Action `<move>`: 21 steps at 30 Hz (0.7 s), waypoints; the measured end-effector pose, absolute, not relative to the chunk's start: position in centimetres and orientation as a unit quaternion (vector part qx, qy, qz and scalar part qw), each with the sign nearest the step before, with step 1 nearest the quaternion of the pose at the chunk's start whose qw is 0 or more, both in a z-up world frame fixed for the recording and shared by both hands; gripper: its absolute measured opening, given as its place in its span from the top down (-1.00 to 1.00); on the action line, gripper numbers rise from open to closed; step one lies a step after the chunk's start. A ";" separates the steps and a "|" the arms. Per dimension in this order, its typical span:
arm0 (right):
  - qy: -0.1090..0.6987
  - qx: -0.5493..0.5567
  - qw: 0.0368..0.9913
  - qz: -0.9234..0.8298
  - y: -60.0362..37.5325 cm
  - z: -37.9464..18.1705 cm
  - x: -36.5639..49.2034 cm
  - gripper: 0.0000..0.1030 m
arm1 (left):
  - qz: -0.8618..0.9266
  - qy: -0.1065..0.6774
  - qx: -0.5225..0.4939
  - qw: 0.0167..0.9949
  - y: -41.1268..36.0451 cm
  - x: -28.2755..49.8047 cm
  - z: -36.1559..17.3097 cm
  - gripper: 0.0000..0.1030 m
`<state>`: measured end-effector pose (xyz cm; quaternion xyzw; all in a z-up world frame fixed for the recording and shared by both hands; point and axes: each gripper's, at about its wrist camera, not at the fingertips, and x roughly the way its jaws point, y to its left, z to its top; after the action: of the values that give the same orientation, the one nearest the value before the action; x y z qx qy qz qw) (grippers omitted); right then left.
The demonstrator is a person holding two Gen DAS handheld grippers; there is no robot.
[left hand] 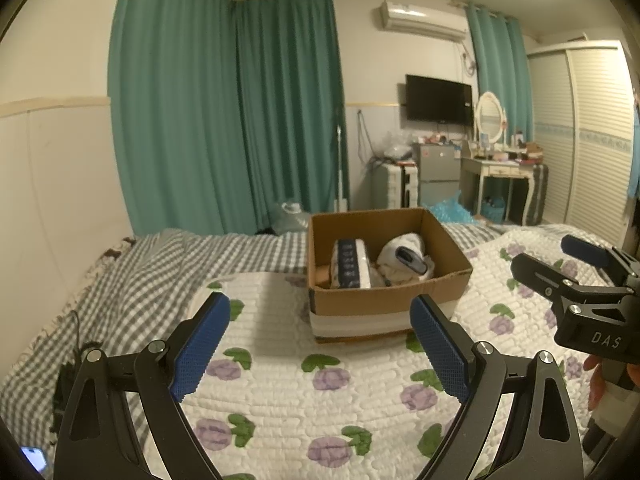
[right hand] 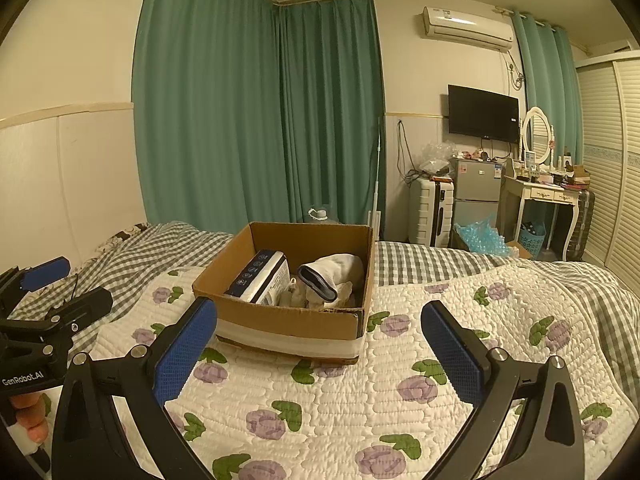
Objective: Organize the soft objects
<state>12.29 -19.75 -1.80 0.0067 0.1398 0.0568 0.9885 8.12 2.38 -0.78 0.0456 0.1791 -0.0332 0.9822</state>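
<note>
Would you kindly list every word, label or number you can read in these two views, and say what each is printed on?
"DAS": on the right gripper, seen from the left wrist.
"GenRobot.AI": on the left gripper, seen from the right wrist.
Pack in the cardboard box: round icons and print, too small to read.
Fridge stickers: too blurred to read.

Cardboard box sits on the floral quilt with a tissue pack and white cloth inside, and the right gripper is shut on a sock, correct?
Not quite. The right gripper is open and empty, as the right wrist view shows. The cardboard box does sit on the floral quilt, holding the tissue pack and white cloth.
</note>
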 end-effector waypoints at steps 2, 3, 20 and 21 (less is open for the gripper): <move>0.139 0.007 0.989 0.056 -19.7 -1.8 12.3 -0.99 | -0.033 0.179 0.046 0.982 2.4 8.1 -0.8 -0.80; 0.140 0.007 0.989 0.057 -19.7 -1.8 12.3 -0.99 | -0.032 0.179 0.046 0.982 2.3 8.1 -0.8 -0.80; 0.141 0.005 0.988 0.057 -19.6 -1.9 12.3 -0.99 | -0.033 0.179 0.046 0.982 2.4 8.1 -0.8 -0.80; 0.141 0.005 0.988 0.056 -19.7 -1.9 12.3 -0.99 | -0.032 0.179 0.046 0.982 2.4 8.1 -0.8 -0.80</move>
<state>12.33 -19.66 -1.93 0.0051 0.1410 0.0564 0.9884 8.09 2.38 -0.79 0.0459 0.1793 -0.0324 0.9822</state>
